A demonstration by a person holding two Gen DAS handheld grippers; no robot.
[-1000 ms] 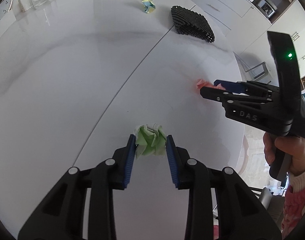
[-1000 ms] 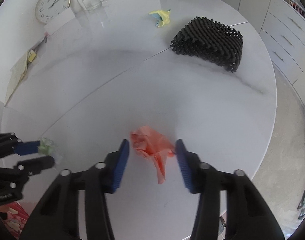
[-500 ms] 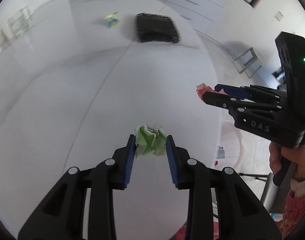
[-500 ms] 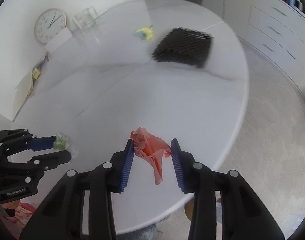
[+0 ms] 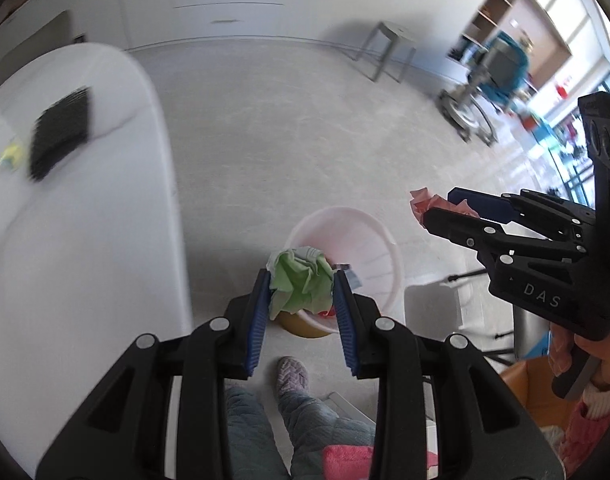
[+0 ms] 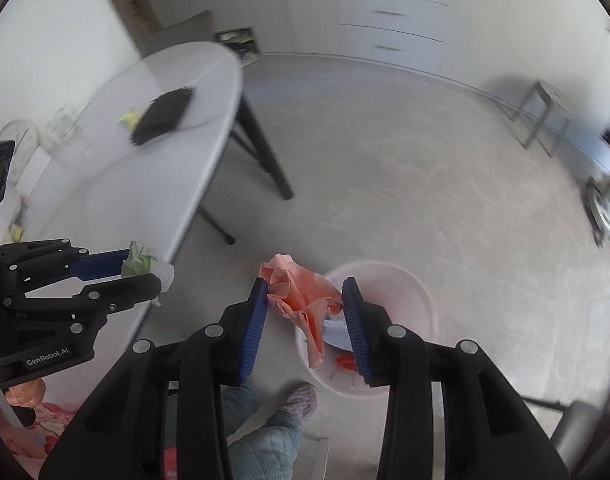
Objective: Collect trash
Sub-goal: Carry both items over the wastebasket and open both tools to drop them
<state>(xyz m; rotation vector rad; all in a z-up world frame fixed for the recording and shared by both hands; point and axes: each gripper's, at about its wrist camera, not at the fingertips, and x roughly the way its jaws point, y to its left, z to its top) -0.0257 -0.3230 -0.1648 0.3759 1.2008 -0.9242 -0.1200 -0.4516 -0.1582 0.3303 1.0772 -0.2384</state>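
Left gripper (image 5: 301,300) pinches a crumpled green paper wad (image 5: 300,280); right gripper (image 6: 305,312) pinches a crumpled orange-pink paper wad (image 6: 301,292). The pale pink plastic bin (image 6: 421,300) stands on the floor below and just ahead of both, nearer the right.

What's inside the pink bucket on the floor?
The bucket holds something red and something pale blue. The pink paper and the right hand-held gripper cover much of it.
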